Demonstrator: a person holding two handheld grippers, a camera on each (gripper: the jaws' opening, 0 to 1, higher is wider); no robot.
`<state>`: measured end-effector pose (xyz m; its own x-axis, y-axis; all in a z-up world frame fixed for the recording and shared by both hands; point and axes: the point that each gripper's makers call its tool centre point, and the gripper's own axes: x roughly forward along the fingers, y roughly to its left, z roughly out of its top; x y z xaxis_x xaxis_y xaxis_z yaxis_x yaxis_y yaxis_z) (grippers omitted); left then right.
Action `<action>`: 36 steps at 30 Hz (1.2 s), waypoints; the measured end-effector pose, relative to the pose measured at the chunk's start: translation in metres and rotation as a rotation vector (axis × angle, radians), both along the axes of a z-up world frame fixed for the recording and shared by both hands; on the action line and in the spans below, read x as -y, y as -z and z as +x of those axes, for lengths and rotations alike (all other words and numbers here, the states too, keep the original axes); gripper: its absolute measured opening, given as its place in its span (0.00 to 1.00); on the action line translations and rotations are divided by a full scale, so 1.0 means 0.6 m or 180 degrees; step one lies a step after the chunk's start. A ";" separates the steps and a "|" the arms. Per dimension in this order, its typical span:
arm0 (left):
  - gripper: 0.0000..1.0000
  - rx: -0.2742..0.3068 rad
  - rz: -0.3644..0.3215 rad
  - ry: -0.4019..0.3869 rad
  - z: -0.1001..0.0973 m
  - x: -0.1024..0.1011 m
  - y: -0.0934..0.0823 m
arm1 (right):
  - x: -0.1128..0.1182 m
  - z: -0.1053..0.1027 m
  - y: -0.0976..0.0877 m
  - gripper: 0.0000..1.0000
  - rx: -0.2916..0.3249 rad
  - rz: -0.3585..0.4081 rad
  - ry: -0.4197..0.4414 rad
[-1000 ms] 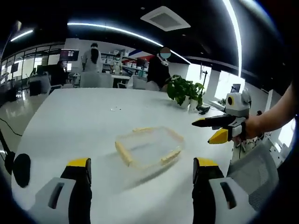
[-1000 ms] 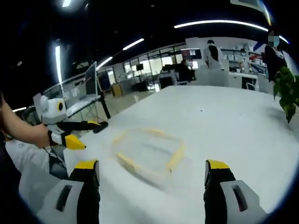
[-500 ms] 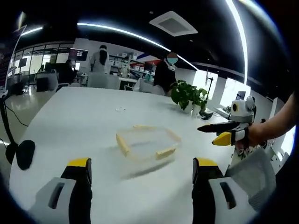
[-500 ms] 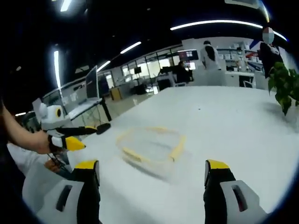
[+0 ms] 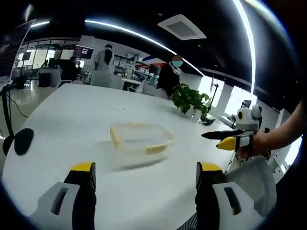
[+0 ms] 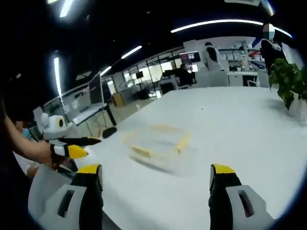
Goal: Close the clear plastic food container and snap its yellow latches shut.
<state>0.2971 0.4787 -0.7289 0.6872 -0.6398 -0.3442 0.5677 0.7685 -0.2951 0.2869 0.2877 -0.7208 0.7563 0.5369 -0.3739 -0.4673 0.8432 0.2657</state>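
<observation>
1. A large white table (image 5: 72, 120) is seen in an open office, and everything below is placed relative to it.
2. Beyond the table's far edge, people (image 5: 169, 76) are seen standing among desks and monitors.
3. A potted green plant (image 5: 189, 99) is set on the table toward its far right side, as seen in the left gripper view.
4. The clear plastic food container (image 5: 139, 138) is placed near the middle of the table, with its lid on; yellow latches (image 5: 115, 136) are seen along its edges. Whether they are snapped down cannot be told. In the right gripper view the container (image 6: 156, 141) is blurred.
5. The left gripper (image 5: 144, 175) is held above the table's near edge, well apart from the container, its jaws spread wide with nothing between them.
6. The right gripper (image 6: 156, 178) is likewise held over the near edge, jaws spread wide and empty.
7. A black computer mouse (image 5: 23, 141) is seen at the table's left edge.
</observation>
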 end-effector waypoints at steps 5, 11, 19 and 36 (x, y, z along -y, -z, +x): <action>0.84 -0.0028 -0.0041 -0.0028 -0.014 -0.005 0.000 | -0.007 -0.027 -0.003 0.94 0.0059 -0.0051 -0.0062; 0.84 -0.0059 -0.0061 -0.0020 -0.024 -0.002 0.000 | 0.000 -0.037 -0.014 0.92 0.0119 0.0049 -0.0012; 0.83 0.0038 0.0005 0.0047 -0.040 0.013 -0.010 | 0.002 -0.049 -0.029 0.92 0.0194 -0.0010 -0.0073; 0.80 0.0276 0.0244 0.0205 -0.070 0.022 0.004 | -0.031 -0.070 -0.037 0.96 0.0473 -0.0084 -0.0317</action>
